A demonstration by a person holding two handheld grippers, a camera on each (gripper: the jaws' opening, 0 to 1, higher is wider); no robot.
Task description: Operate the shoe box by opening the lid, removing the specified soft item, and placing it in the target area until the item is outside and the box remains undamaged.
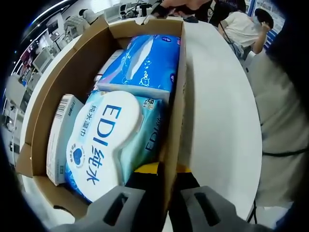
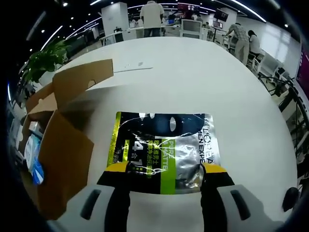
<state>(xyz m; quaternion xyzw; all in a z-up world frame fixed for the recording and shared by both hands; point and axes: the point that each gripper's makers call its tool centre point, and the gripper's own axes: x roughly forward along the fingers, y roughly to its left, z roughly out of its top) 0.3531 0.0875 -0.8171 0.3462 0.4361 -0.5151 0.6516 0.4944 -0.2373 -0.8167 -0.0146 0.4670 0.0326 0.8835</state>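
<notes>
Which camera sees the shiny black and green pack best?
The right gripper view. The pack lies flat on the white table between that gripper's fingers, beside the open box. The left gripper view looks into the box at wipes packs instead.

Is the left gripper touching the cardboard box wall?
Touching. In the left gripper view, the left gripper straddles the box's side wall, its yellow-tipped jaws pressed against both faces of the cardboard.

The right tongs (image 2: 164,176) straddle a shiny packet (image 2: 164,150) lying flat on the table (image 2: 203,82); the open box (image 2: 58,145) stands beside it.
</notes>
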